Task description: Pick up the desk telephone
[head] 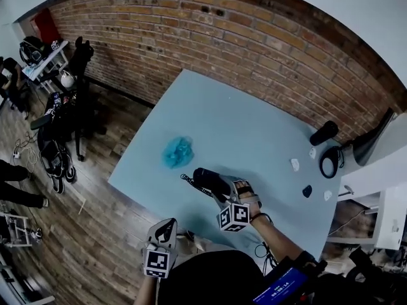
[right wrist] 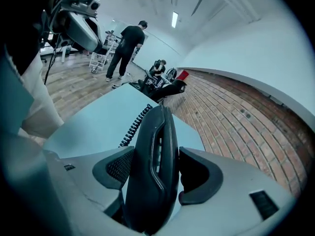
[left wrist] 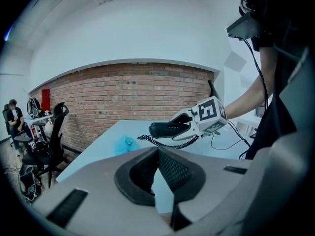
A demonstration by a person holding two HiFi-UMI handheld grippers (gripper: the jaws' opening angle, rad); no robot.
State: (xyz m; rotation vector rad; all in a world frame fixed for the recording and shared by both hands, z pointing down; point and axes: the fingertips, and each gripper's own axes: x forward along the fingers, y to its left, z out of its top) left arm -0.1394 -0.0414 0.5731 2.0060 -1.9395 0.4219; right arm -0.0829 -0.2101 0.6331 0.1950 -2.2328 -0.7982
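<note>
Desk telephone (head: pixel 205 178) hung above the counter (head: pixel 241 119), clamped in your right claw (right wrist: pixel 155 151), left claw (left wrist: pixel 158 154) closed and empty; the next move called for steady raising.

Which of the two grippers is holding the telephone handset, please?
The right gripper: its jaws clamp the black telephone handset over the table. The left gripper holds nothing, its jaws together.
</note>
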